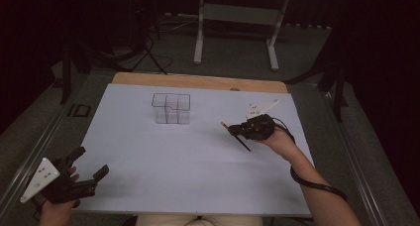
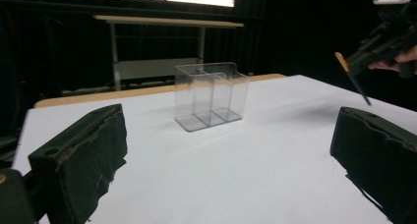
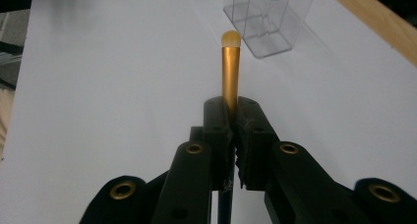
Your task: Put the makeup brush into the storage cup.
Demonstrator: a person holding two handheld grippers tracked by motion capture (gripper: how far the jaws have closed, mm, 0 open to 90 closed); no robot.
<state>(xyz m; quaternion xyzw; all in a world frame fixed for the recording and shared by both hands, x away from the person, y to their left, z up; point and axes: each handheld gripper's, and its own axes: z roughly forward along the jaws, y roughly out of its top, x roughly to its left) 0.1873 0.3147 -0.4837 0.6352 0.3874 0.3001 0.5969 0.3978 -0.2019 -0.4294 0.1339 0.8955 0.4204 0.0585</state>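
Note:
A clear plastic organizer (image 1: pixel 171 108) with several compartments stands upright toward the far middle of the white tabletop (image 1: pixel 193 161). My right gripper (image 1: pixel 235 130) hovers to its right, shut on a slim brush (image 1: pixel 241 138) with a gold ferrule and a black handle. In the right gripper view the brush (image 3: pixel 230 71) sticks out past the closed jaws of the right gripper (image 3: pixel 233 111), its tan tip toward the organizer (image 3: pixel 268 17). My left gripper (image 1: pixel 90 162) rests at the near left corner, open and holding nothing. From the left gripper view (image 2: pixel 226 155) the organizer (image 2: pixel 211 96) stands ahead.
A bare wooden strip (image 1: pixel 198 81) runs along the table's far edge. Beyond it, a white desk frame (image 1: pixel 237 18) and cables stand on the dark floor. Metal rails (image 1: pixel 39 146) flank the table on both sides.

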